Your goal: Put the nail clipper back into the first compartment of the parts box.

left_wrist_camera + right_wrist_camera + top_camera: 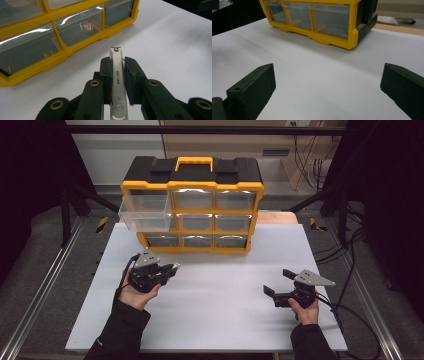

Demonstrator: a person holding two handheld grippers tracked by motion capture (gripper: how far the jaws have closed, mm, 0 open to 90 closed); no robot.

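White and slim, a nail clipper (117, 82) is being pinched between the jaws of the left tool (169, 269), which are closed tight on its flanks, with its metal tip poking out ahead of them. It is being held just above the table (220, 320), a little in front of the yellow and black drawer cabinet (192, 202). One clear drawer (146, 215), the top left one, is being left pulled well out of the cabinet, hanging over the table edge of the unit, and that looks like the place the clipper is being taken to. The right tool (274, 282) is being kept low over the table on the far right, well apart from everything, its jaws spread wide with nothing between them.

Risks are being weighed now. The clipper is being gripped on smooth, narrow sides, so a twist of the wrist could let it slide or pivot out before the drawer is reached. The drawer is being carried only by its rear part, so a knock from the tool on its front rim could tip it or pull it free of the cabinet. A release made too early, over the rim rather than inside, could send the clipper bouncing onto the table.
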